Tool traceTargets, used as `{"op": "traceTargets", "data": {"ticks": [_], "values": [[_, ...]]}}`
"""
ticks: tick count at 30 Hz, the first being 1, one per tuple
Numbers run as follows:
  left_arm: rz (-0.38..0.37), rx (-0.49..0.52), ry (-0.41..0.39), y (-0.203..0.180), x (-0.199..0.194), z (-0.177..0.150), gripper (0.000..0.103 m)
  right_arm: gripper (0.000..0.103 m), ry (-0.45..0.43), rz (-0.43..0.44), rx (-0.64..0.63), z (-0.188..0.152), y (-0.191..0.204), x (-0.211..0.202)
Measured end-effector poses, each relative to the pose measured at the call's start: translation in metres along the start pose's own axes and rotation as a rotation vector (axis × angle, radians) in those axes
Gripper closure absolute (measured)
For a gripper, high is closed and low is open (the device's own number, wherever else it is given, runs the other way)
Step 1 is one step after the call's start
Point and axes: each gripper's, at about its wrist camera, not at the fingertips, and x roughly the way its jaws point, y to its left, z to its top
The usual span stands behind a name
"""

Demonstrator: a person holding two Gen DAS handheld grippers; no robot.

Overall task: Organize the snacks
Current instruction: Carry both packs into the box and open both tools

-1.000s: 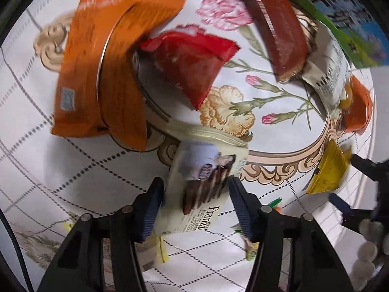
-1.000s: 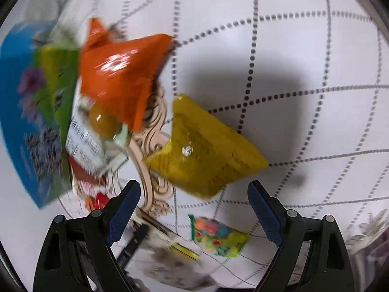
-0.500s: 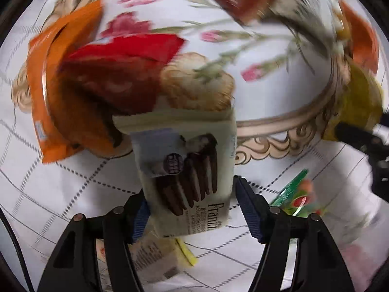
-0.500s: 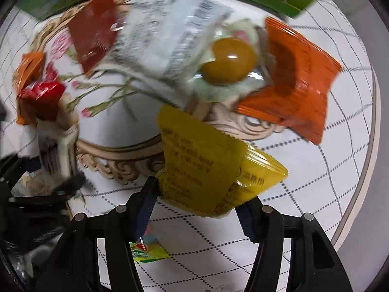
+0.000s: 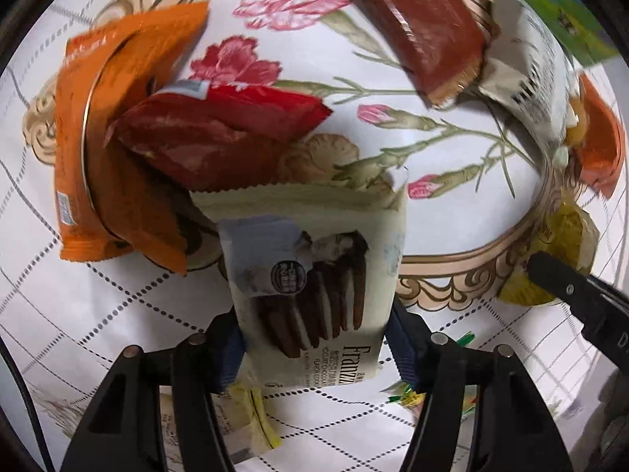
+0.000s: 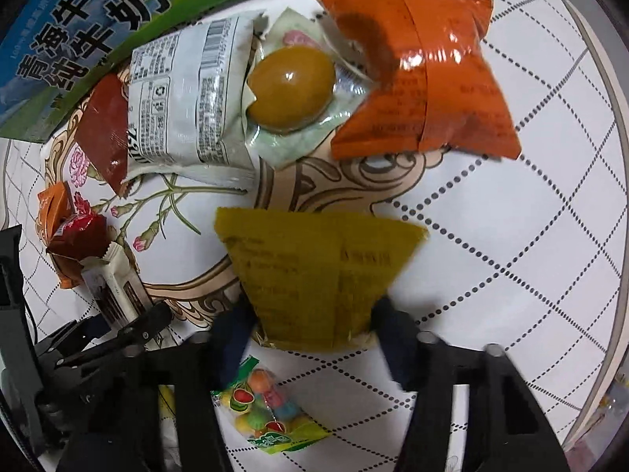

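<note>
My left gripper (image 5: 314, 348) is shut on a cream Franzzi chocolate-cookie packet (image 5: 310, 275), held over the edge of the flower-printed oval on the tablecloth (image 5: 393, 59). My right gripper (image 6: 310, 328) is shut on a yellow snack packet (image 6: 318, 275), held above the cloth. The yellow packet also shows at the right of the left wrist view (image 5: 550, 259). The cookie packet shows at the left of the right wrist view (image 6: 114, 291).
On the oval lie an orange packet (image 5: 102, 149), a red packet (image 5: 212, 133), a brown bar (image 5: 416, 15), a white packet (image 6: 188, 98), an egg pack (image 6: 291, 86) and an orange bag (image 6: 424, 74). A candy bag (image 6: 267, 409) lies below. A milk carton (image 6: 78, 27) stands behind.
Both grippers closed on their packets and lifted them. The left moved the cookie packet forward toward the red packet. The right swung round to face the oval with the yellow packet.
</note>
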Motion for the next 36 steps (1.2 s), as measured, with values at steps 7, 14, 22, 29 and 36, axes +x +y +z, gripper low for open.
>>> {"op": "traceTargets", "data": {"ticks": [7,14,22,29,36], "values": [[-0.001,0.015,-0.08,-0.022,-0.034,-0.011,0.047,0.056,-0.028,-0.008,-0.079,-0.025,0.012,-0.019],[-0.152,0.032,-0.245,-0.057,-0.146,-0.022,0.05,0.056,-0.118,0.138,-0.14,-0.025,0.016,-0.108],[-0.228,0.087,-0.392,-0.043,-0.28,0.054,0.05,0.056,-0.263,0.199,-0.203,0.06,0.054,-0.214],[-0.096,0.075,-0.357,-0.011,-0.283,0.153,0.05,0.056,-0.252,0.085,-0.202,0.183,0.077,-0.22],[0.034,0.082,-0.23,0.009,-0.235,0.243,0.05,0.056,-0.165,-0.017,-0.178,0.279,0.092,-0.161]]}}
